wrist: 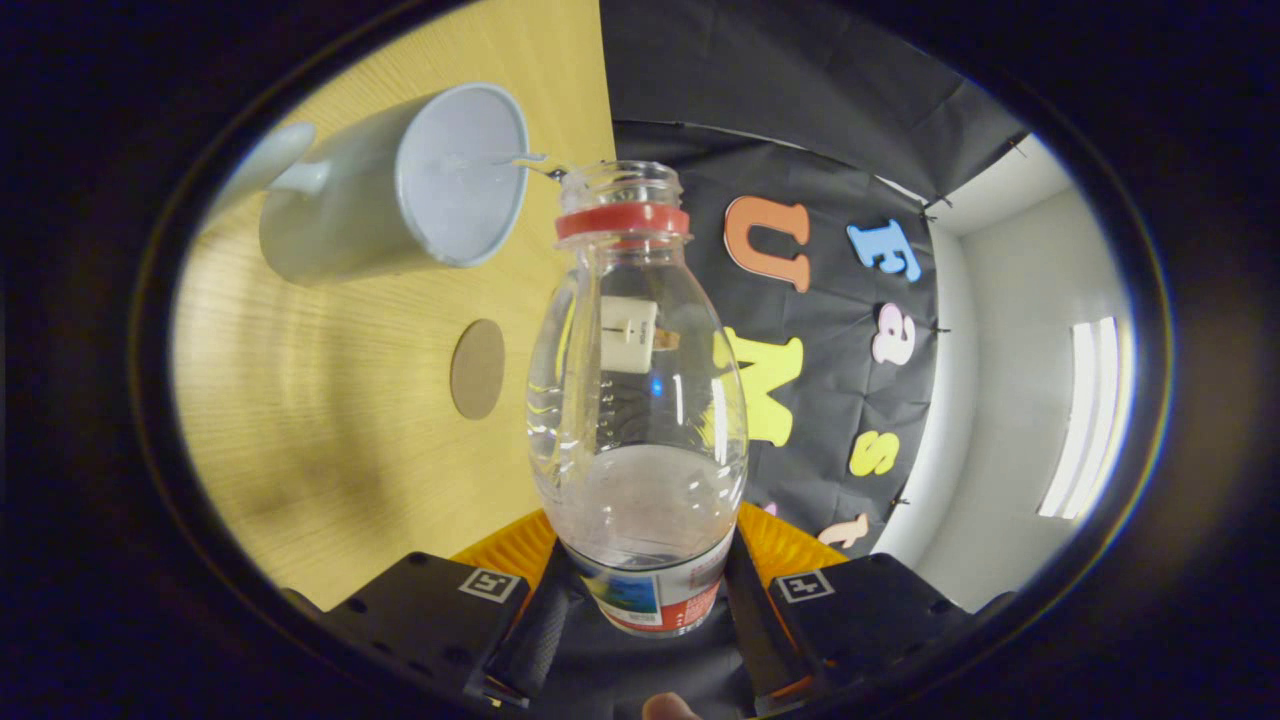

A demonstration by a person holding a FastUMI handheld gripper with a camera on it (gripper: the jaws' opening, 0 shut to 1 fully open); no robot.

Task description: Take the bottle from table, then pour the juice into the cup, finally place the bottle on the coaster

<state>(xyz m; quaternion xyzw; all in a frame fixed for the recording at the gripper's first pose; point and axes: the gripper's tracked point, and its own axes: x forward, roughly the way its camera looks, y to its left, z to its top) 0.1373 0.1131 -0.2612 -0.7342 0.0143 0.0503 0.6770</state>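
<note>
My gripper (645,585) is shut on a clear plastic bottle (637,400), both fingers pressing its labelled lower part. The bottle is uncapped, with a red ring below its open neck. The whole view is rolled sideways, so the bottle is tipped over. Its mouth sits close to the rim of a white mug (400,185), and a thin clear stream runs from the mouth into the mug's opening. A round brown coaster (477,368) lies flat on the wooden table (330,420), between the mug and my fingers and off to one side of the bottle.
The black cloth booth wall rises right behind the table's far edge, beyond the bottle. A pale room wall with a bright light strip (1090,415) shows past the cloth. A fingertip (668,708) of the person shows just behind the gripper.
</note>
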